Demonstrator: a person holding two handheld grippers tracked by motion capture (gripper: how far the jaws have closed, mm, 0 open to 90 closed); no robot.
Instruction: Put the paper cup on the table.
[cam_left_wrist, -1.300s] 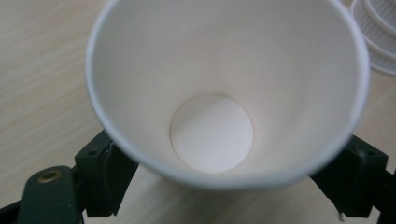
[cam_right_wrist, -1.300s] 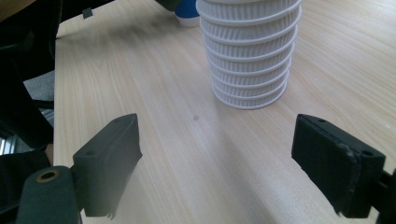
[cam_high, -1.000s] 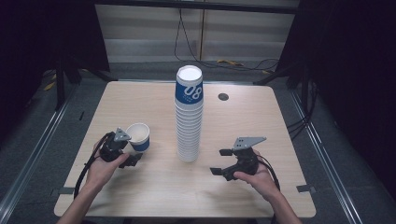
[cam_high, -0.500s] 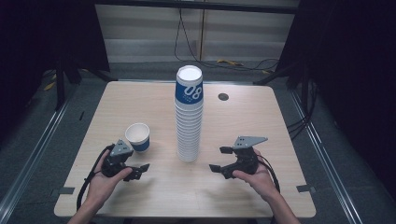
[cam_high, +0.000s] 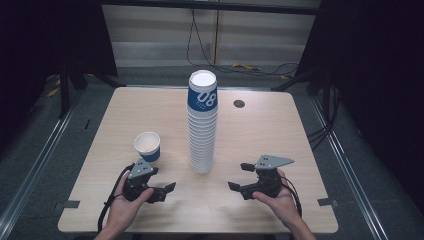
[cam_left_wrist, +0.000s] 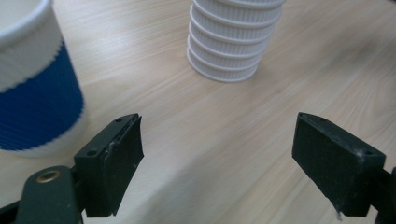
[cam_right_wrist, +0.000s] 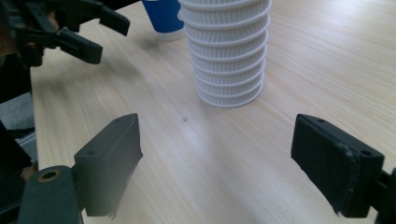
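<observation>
Digits "08" mark the top cup (cam_high: 202, 95) of the stack (cam_high: 202, 140); both tools, left (cam_high: 162, 182) and right (cam_high: 239, 176), gape wide.

Left tongs (cam_high: 161, 186) agape, right tongs (cam_high: 239, 176) agape

Tall stack of white ribbed cups (cam_high: 202, 135), top one blue-banded; single blue-and-white cup (cam_high: 148, 146); pale woodgrain table (cam_high: 280, 135); black grippers
</observation>
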